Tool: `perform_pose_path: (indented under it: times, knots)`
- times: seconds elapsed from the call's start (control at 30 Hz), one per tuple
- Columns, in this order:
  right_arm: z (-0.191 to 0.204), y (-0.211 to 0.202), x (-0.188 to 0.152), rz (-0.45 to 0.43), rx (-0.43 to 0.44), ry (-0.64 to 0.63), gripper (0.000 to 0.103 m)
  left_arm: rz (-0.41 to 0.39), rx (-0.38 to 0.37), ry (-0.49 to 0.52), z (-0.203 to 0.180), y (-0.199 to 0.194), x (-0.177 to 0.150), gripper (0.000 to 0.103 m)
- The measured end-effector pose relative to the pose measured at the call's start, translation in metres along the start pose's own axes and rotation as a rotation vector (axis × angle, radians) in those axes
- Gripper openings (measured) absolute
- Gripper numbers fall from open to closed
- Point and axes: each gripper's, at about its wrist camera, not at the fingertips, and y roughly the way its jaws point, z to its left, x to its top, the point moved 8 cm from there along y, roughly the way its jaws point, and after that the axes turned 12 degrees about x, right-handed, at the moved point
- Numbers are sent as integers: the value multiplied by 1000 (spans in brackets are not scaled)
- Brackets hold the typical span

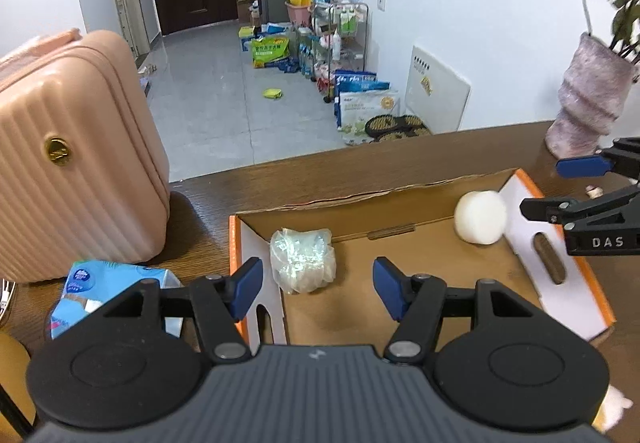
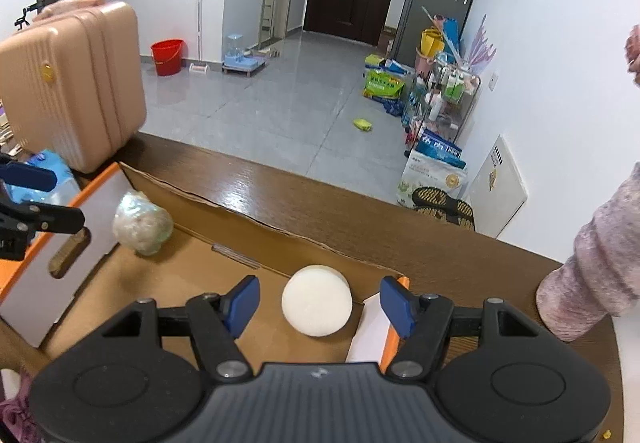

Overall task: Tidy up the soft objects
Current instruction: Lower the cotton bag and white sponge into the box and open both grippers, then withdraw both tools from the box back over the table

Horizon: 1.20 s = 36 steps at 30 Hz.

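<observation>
An open cardboard box [image 1: 360, 199] with orange and white end flaps lies on the brown table. Inside it, at the left end, lies a crumpled clear plastic bag [image 1: 302, 261], also in the right wrist view [image 2: 142, 223]. A white round foam puff [image 1: 480, 217] leans in the right end [image 2: 317, 305]. My left gripper [image 1: 318, 285] hovers open above the bag without touching it. My right gripper [image 2: 320, 303] hovers open above the puff, its blue pads clear of it on both sides. Each gripper shows at the edge of the other's view.
A pink ribbed suitcase [image 1: 76, 163] stands on the table left of the box, with a blue tissue pack [image 1: 100, 283] in front of it. A mauve fuzzy vase [image 1: 588, 99] with flowers stands right of the box. The table's far edge [image 2: 320, 183] drops to a tiled floor.
</observation>
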Motion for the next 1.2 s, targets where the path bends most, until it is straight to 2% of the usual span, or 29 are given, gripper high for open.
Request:
perform_pose_path:
  times: [0.33,0.7,1.03,1.2]
  knots:
    - [25,-52,-24,-68,5,-12,66,-66,7,-45,11,-59,-27,64]
    - [58,-106,-48,-151,55,-2,66,-123,2,-62,13,-123,-61,64]
    - [97,-156,-94,-214,91,-28,66,-211,33,-77,16,-179,-110,68]
    - [109,-171,-120,-240,127,-7,71,-242,26,-80,8,-200,-139,68]
